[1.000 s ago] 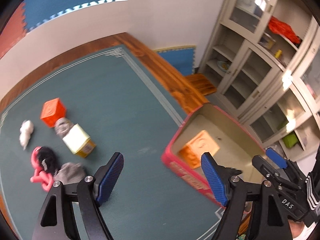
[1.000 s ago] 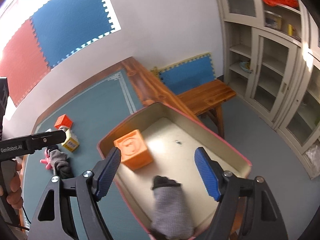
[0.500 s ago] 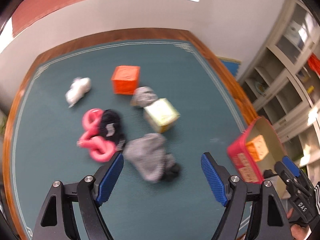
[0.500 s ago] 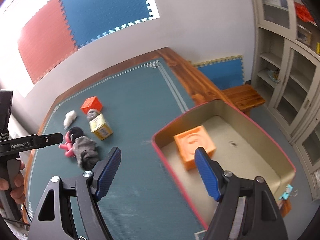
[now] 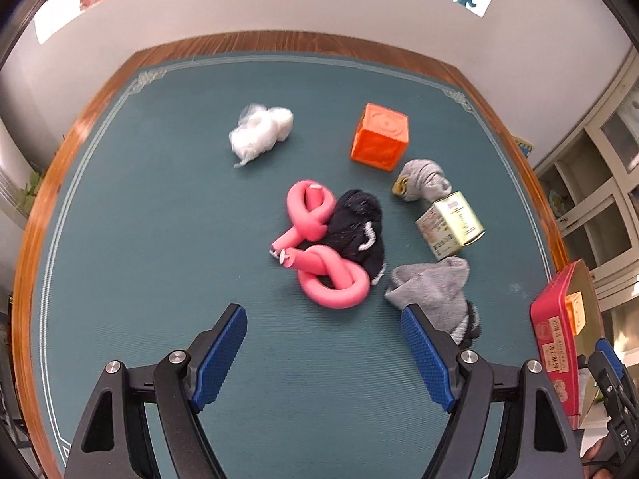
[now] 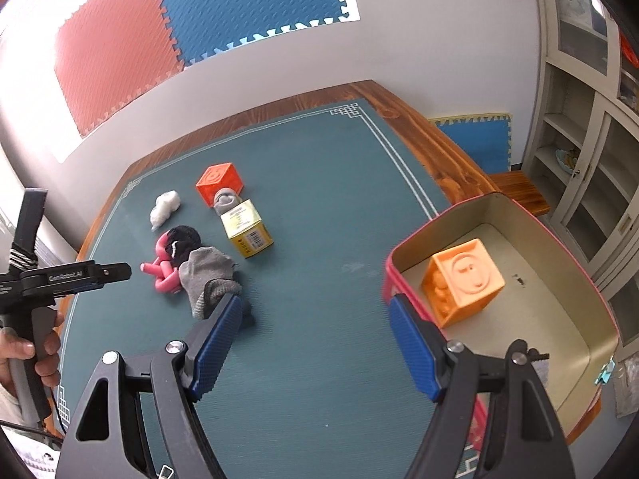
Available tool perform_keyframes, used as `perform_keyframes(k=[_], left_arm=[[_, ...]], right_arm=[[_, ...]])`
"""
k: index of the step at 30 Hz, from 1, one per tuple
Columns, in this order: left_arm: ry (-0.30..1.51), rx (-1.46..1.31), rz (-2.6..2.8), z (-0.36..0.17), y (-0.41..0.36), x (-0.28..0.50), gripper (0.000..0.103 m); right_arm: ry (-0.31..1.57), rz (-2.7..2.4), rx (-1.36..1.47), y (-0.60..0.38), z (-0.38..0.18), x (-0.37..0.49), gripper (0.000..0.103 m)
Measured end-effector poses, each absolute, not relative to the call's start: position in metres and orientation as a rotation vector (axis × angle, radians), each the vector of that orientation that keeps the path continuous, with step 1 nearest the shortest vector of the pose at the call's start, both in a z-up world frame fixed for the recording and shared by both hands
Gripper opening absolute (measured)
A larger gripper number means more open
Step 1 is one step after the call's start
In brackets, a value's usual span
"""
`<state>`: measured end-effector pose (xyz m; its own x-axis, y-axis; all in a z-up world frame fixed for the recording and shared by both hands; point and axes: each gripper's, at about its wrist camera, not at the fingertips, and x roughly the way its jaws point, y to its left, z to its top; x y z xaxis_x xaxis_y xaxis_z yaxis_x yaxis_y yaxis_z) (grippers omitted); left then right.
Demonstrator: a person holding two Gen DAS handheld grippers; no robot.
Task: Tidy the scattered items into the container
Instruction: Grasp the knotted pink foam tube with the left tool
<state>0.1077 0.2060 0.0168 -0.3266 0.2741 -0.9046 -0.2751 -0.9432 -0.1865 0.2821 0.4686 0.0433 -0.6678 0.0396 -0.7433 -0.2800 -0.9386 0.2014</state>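
The red container (image 6: pixel 567 291) stands at the table's right end and holds a light orange cube (image 6: pixel 463 279); its red wall shows in the left wrist view (image 5: pixel 555 343). Scattered on the green mat lie a pink foam knot (image 5: pixel 319 247), a black sock (image 5: pixel 359 231), a grey sock (image 5: pixel 435 291), a yellow box (image 5: pixel 451 223), a small grey bundle (image 5: pixel 423 179), a dark orange cube (image 5: pixel 381 135) and a white wad (image 5: pixel 259 133). My left gripper (image 5: pixel 323 355) is open and empty, just short of the pink knot. My right gripper (image 6: pixel 315 343) is open and empty, between the grey sock (image 6: pixel 207 275) and the container.
The wooden table edge (image 5: pixel 44 183) rings the mat. A white cabinet with glass doors (image 6: pixel 591 151) and a low wooden bench (image 6: pixel 519 191) stand to the right. Foam tiles (image 6: pixel 199 20) hang on the wall behind.
My left gripper swung left from the container to face the scattered pile. My right gripper pulled back out of the container and turned left; the sock it hovered over there is out of view.
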Motion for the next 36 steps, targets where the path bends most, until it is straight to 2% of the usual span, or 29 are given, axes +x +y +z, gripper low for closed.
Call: perform_keyframes(k=[34, 35, 36], left_arm=[[0.163, -1.651, 2.177, -0.056, 0.241, 0.057, 0.081], [0.172, -1.647, 2.184, -0.056, 0.241, 0.058, 0.08], [0.182, -1.644, 2.191, -0.055, 0.24, 0.059, 0.073]], right_arm=[[0.42, 2.605, -1.332, 0.44, 0.022, 0.255, 0.079], [0.418, 2.609, -1.337, 0.439, 0.021, 0.253, 0.079], [0.414, 2.615, -1.343, 0.438, 0.021, 0.251, 0.079]])
